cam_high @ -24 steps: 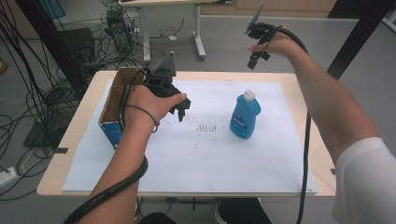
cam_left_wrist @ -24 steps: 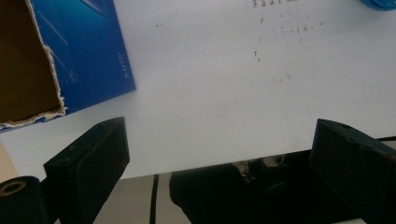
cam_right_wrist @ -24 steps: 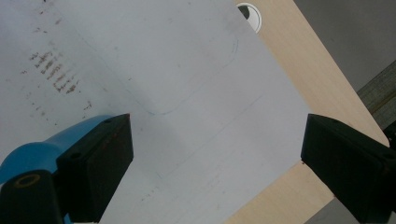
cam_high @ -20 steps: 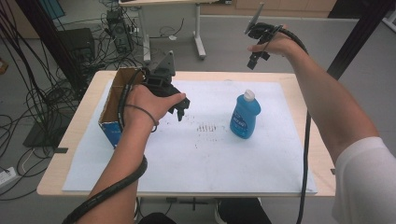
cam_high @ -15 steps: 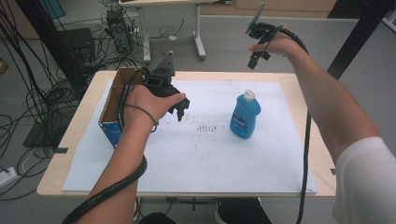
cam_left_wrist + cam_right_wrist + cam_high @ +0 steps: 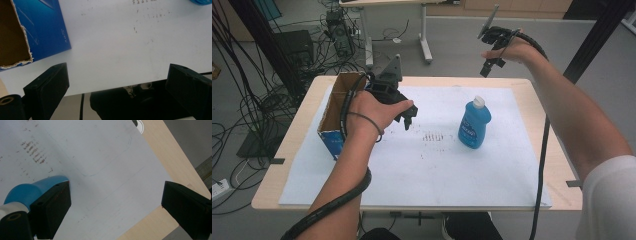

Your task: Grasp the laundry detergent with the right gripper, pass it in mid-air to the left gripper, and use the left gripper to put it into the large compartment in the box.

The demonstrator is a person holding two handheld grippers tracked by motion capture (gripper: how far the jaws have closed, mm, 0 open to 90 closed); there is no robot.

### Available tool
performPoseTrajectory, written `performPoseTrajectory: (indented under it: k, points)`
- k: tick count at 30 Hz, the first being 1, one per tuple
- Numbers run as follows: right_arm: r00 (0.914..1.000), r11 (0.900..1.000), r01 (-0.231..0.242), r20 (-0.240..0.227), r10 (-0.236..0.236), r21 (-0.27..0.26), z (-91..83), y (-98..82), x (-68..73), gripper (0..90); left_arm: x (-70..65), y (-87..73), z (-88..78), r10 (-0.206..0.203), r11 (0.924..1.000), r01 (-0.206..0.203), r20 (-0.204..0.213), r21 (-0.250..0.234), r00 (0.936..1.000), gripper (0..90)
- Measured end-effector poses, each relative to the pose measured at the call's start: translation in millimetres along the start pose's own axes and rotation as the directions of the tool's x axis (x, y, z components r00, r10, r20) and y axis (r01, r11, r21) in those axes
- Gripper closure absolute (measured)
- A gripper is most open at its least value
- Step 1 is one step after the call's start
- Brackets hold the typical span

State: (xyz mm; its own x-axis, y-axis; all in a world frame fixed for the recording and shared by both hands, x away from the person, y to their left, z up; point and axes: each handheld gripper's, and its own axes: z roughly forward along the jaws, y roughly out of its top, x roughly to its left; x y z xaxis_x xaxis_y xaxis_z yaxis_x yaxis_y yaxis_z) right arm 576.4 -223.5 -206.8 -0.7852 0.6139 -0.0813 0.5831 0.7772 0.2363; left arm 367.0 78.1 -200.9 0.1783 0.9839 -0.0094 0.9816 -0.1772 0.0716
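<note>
**Blue bottle upright, both tongs wide apart and empty**

Left tongs (image 6: 408,118) hover low over the white paper sheet (image 6: 422,170) on the table (image 6: 297,145), beside the open blue cardboard box (image 6: 334,112), jaws spread, wrist bent downward. Mid-table, the blue plastic bottle with white cap (image 6: 474,123) stands upright, long axis vertical, cap up. Farthest off, right tongs (image 6: 490,64) hang high past the table's back edge, arm stretched out, jaws released.

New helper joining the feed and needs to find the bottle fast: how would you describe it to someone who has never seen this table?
Start from the white sheet covering the wooden table. Right of its middle stands the bottle, upright, apart from the open cardboard box at the left edge. It is blue plastic with a white cap and label.
</note>
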Motion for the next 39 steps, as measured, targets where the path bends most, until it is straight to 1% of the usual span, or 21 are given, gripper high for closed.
performPoseTrajectory:
  k: [5,11,12,19,21,23,29,32,33,34,37,39]
  points:
    - [0.9999,1.0,0.001,-0.012,-0.001,-0.012,-3.4,-12.1,3.9,8.7,0.4,-1.8,0.4,0.002,1.0,-0.002,-0.001,0.002,1.0,5.2]
    - [0.9997,1.0,-0.01,-0.023,0.009,-0.021,-11.8,-30.2,8.5,8.7,2.6,-3.2,1.7,-0.011,0.9999,0.011,0.006,0.001,0.9999,5.2]
    - [0.9997,1.0,-0.007,-0.022,0.006,-0.029,-13.8,-34.8,8.7,8.7,2.6,-3.3,1.9,-0.009,1.0,0.009,0.007,0.002,0.9999,5.2]
    - [0.9992,0.999,-0.017,-0.036,0.016,-0.038,-21.3,-61.1,12.9,8.7,-2.6,-3.5,1.7,0.007,1.0,-0.007,0.008,0.003,0.9999,5.2]
    - [0.999,0.999,-0.013,-0.043,0.011,-0.049,-22.9,-67.8,14.4,8.6,-4.6,-3.2,0.8,0.012,0.9999,-0.012,0.007,0.002,0.9999,5.2]
    - [0.9987,0.998,-0.01,-0.05,0.007,-0.059,-25.7,-77.1,17.9,8.4,-6.8,-3.0,-0.2,0.018,0.9998,-0.018,0.009,-0.001,0.9998,5.2]
    - [0.9974,0.996,0.005,-0.071,-0.012,-0.086,-29.9,-96.5,30.6,8.1,-12.4,-2.1,-2.9,0.038,0.9993,-0.038,0.008,-0.005,0.9993,5.2]
    - [0.9968,0.996,0.01,-0.077,-0.017,-0.089,-28.5,-105.3,37.9,7.8,-14.1,-1.6,-3.6,0.043,0.9991,-0.043,0.007,-0.005,0.9991,5.2]
    - [0.9968,0.996,0.01,-0.077,-0.017,-0.089,-28.5,-105.3,37.9,7.8,-14.1,-1.6,-3.6,0.043,0.9991,-0.043,0.007,-0.005,0.9991,5.2]
    - [0.9965,0.996,0.014,-0.081,-0.021,-0.088,-26.8,-110.7,41.9,7.6,-14.7,-1.3,-4.1,0.047,0.9989,-0.047,0.005,-0.004,0.9989,5.2]
    - [0.996,0.994,0.006,-0.088,-0.015,-0.107,-24.8,-119.6,46.5,7.2,-15.2,-0.9,-5.0,0.053,0.9986,-0.053,0.004,-0.006,0.9986,5.2]
    - [0.9964,0.994,0.008,-0.083,-0.018,-0.112,-24.0,-125.4,50.2,6.7,-15.1,-1.3,-5.4,0.058,0.9983,-0.058,0.002,-0.003,0.9983,5.2]
